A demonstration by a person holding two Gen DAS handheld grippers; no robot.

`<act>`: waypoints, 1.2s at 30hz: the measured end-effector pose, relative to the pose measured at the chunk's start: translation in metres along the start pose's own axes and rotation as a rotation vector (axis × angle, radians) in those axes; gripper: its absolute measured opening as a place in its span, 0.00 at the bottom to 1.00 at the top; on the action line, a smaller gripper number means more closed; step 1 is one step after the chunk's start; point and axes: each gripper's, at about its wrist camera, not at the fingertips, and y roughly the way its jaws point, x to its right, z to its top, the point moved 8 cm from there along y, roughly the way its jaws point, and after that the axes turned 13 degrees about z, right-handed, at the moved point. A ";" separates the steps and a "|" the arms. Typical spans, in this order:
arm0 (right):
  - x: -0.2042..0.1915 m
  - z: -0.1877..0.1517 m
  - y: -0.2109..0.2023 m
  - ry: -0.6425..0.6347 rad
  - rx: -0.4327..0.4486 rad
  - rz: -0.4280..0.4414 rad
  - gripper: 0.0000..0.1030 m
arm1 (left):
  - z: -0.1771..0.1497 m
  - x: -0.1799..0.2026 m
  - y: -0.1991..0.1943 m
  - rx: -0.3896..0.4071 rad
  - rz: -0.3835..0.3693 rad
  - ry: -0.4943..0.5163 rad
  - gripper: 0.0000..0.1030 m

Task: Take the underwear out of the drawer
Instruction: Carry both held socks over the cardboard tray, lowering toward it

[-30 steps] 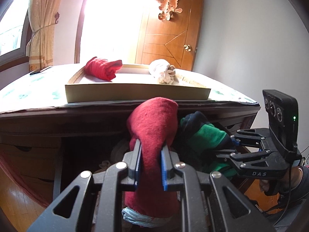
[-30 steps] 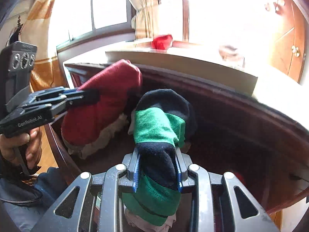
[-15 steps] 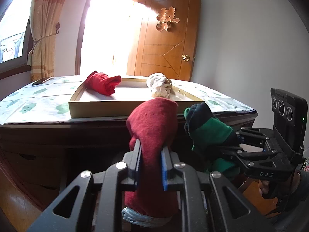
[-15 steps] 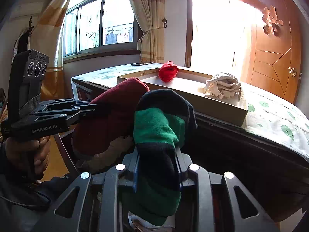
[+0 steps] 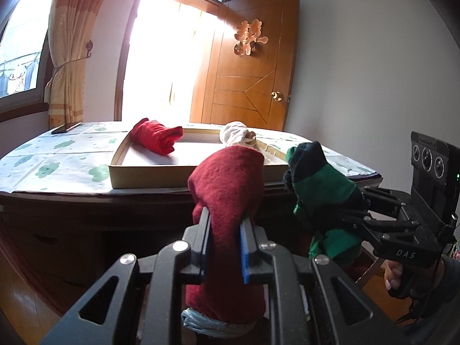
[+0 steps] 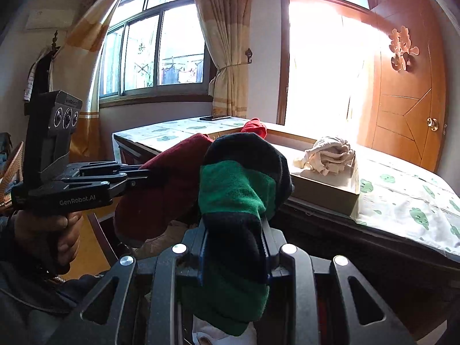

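Observation:
My left gripper (image 5: 224, 224) is shut on a rolled dark red underwear (image 5: 227, 184), held up in front of the table edge; this roll also shows in the right wrist view (image 6: 172, 178). My right gripper (image 6: 234, 230) is shut on a rolled green and black underwear (image 6: 238, 189), held just right of the red roll; it also shows in the left wrist view (image 5: 322, 184). The drawer is hidden below both grippers.
A shallow cardboard tray (image 5: 149, 175) stands on the cloth-covered wooden table (image 5: 57, 161). It holds a bright red roll (image 5: 155, 139) and a cream roll (image 5: 235, 136). A phone (image 5: 65, 128) lies at the far left. A wooden door (image 5: 244, 66) stands behind.
Both grippers have risen with their rolls, from down by the drawer to above the level of the table top. The tray's inside has come into view.

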 end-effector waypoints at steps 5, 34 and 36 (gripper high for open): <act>0.003 0.010 -0.002 -0.001 0.011 0.009 0.30 | 0.015 0.000 -0.007 0.031 0.003 0.000 0.14; 0.081 0.089 0.015 0.119 0.026 0.025 0.30 | 0.119 0.003 0.046 0.032 0.018 0.060 0.14; 0.089 0.094 0.019 0.136 0.023 0.027 0.30 | 0.126 0.003 0.054 0.026 0.024 0.060 0.14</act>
